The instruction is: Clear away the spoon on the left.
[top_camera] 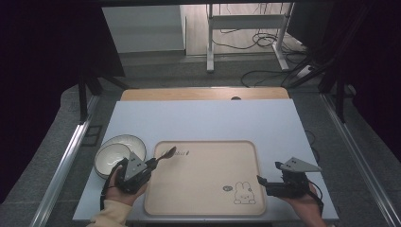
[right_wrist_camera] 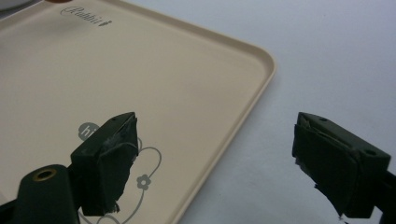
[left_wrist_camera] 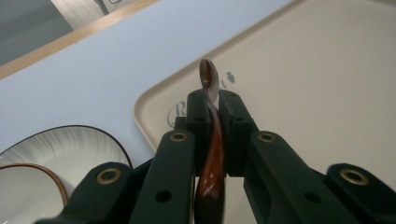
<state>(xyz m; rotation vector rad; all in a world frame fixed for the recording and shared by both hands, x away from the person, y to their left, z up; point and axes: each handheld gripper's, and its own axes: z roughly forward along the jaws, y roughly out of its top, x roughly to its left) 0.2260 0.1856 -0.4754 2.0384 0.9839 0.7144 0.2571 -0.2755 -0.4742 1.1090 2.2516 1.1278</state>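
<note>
— Since you can't see my screen, where's the spoon?

— I've got the reddish-brown wooden spoon [left_wrist_camera: 212, 140] clamped by its handle in my left gripper [top_camera: 152, 163], bowl end poking out over the near-left corner of the beige plastic tray with the rabbit drawing [top_camera: 203, 189], by the printed lettering. I'd say it's gripped mid-handle so the bowl stays free to set down.

— And the bowls?

— Two white ribbed ceramic bowls with brown rims [top_camera: 116, 153], nested, sit just left of the tray on the pale blue table [top_camera: 198, 120], probably where the spoon belongs.

— Your other hand?

— My right gripper [right_wrist_camera: 215, 158] waits with jaws spread wide and empty, straddling the tray's right edge, out of the way.
</note>
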